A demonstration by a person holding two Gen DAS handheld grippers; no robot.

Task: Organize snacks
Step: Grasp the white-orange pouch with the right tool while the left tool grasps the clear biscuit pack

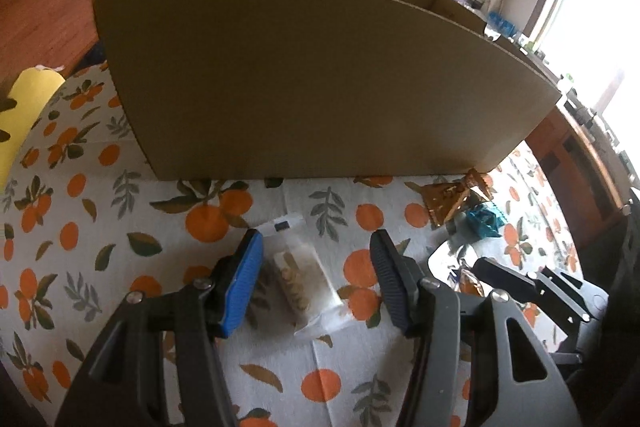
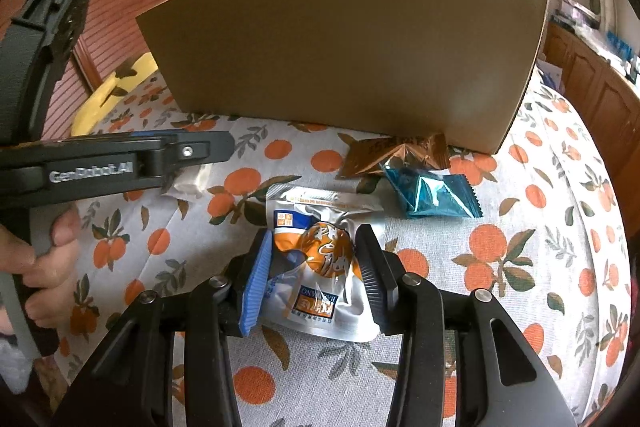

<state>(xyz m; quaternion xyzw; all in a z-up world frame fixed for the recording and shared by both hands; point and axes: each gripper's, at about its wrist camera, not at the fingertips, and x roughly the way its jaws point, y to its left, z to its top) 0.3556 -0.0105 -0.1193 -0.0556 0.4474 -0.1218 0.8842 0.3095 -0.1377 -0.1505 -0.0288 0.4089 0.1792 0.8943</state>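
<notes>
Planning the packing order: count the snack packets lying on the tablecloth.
4. Clear cookie packet between the left tongs; silver-orange pouch in the right tongs; brown packet and blue packet by the cardboard box. Others may sit hidden inside it.

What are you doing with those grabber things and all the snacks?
A person is sorting snacks on the orange-print tablecloth. The right gripper has closed on a silver and orange pouch. The left gripper is open around a clear packet, not squeezing it. The cardboard box stands behind.
</notes>
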